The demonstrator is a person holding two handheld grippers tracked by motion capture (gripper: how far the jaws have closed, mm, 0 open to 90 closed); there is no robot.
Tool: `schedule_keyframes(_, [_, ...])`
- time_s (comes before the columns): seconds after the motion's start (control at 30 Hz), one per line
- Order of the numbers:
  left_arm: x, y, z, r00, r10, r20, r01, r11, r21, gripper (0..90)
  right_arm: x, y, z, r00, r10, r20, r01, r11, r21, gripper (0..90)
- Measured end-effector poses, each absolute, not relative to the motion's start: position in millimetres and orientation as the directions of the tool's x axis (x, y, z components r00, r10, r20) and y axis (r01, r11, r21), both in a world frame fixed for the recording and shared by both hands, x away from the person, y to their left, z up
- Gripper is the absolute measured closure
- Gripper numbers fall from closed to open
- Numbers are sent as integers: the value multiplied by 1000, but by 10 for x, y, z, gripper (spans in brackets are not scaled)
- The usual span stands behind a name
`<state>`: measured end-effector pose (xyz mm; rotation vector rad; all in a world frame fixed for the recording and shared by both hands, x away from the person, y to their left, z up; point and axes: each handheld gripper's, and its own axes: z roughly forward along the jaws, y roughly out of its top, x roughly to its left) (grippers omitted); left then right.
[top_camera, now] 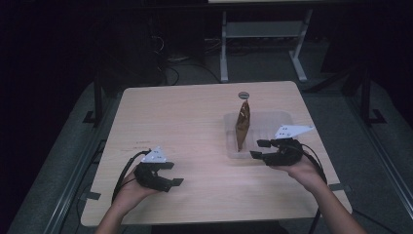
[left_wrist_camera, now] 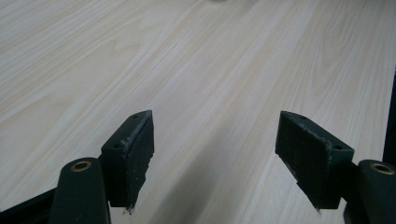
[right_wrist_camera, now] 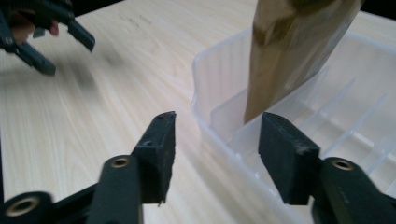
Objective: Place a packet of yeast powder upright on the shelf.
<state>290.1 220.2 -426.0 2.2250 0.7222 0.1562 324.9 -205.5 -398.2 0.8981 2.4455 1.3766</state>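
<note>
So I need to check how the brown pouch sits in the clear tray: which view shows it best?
The high view: the whole brown pouch stands upright at the left end of the clear tray. The right gripper view crops its top; the left gripper view faces bare table.

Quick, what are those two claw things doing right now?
Left gripper: open, holding nothing, over the bare table.
Right gripper: open, holding nothing, at the clear tray with the brown packet.

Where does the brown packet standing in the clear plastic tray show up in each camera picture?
High view: brown packet stands right of centre, in the clear plastic tray.
Left gripper view: not in it.
Right gripper view: upper right, leaning in the tray.
Shared landmark: the light wooden table.
</note>
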Motion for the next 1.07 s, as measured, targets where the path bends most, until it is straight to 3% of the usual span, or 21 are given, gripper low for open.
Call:
schedule_keyframes(0.47, [2686,2345,-4392,809,584,-75,462,-551,694,219,2903,-2237,-4284,-739,663,119,490,407,770,301])
schedule_keyframes(1.07, [2718,2232,-4420,830,553,-72,445,-579,683,225,2833,-2462,-4492,-709,698,99,539,447,714,285])
